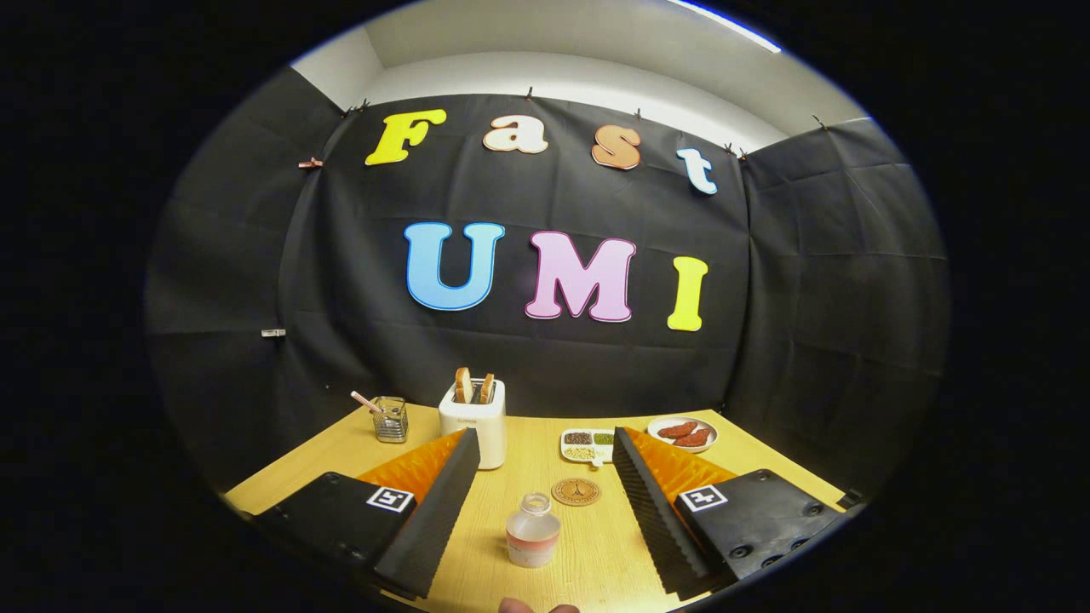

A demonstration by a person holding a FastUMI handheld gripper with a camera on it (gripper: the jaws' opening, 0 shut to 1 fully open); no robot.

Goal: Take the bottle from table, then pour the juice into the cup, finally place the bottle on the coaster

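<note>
Counter (588, 545) comes first, a pale wooden top running back to the black cloth wall, its near corners falling away on either side of the gripper (540, 460). The gripper hangs above it with its fingers spread wide and released, nothing touching either one. The step in hand looks like the very first: going for the bottle, which is not yet taken.

A white toaster (474, 421) with two slices standing in it sits just beyond the left finger, close enough that I would mind it on the way in. Beyond the right finger lie a plate (684, 432) of reddish food and a small divided tray (587, 444) of grains. A little glass holder (391, 419) with a stick in it stands far back on the left, well apart from the rest; I cannot pick out a cup for certain.

The bottle (533, 531) stands upright between the fingers, its mouth uncapped, with pinkish juice low inside. The next move, I judge, is to drop forward and close on its body, keeping it level since it is open. The round coaster (576, 491) lies just behind it to the right, apart from it, with bare wood all round.
</note>
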